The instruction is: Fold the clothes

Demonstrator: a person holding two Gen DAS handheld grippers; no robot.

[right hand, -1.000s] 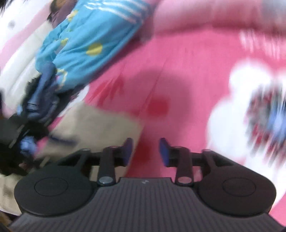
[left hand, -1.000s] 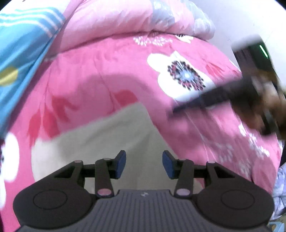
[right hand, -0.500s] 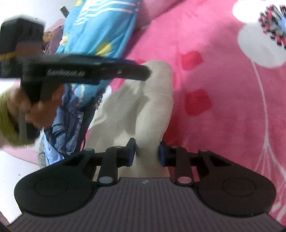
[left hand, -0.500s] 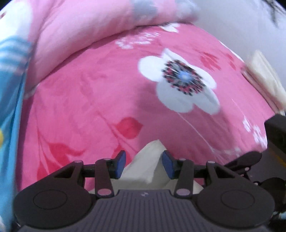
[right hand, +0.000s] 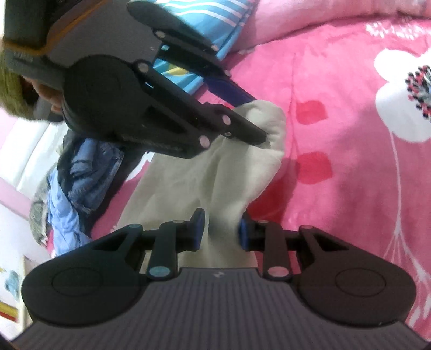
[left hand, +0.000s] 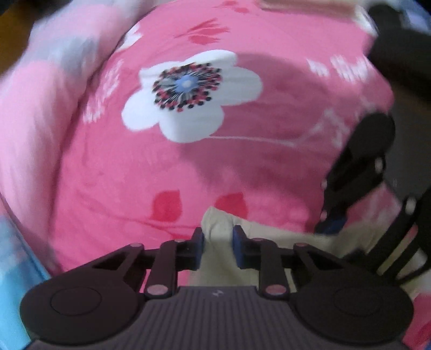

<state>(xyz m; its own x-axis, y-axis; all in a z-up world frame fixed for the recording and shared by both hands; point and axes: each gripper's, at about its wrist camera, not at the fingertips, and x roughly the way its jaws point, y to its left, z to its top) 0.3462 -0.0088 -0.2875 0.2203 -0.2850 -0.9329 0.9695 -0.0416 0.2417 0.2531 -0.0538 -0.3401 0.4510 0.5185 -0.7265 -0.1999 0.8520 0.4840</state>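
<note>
Both the left gripper (left hand: 217,247) and right gripper (right hand: 221,230) pinch the soft cream cotton garment (right hand: 215,172) between narrowed fingers. It looks light and limp, likely to sag; edges and corners offer the surest hold.

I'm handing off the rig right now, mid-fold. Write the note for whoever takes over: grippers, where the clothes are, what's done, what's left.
Left gripper: fingers around a bunched end of the beige garment; real clamp or not is unclear.
Right gripper: fingers straddle the same garment nearer its middle, with a gap showing; grip unclear.
The garment lies crumpled on the pink flowered quilt, not flat and not folded.
A pile of blue clothes sits at the quilt's left edge, untouched; a blue striped cloth lies at the far side.
Done: garment picked out.
Left: spread it, fold it, then the pile.
</note>
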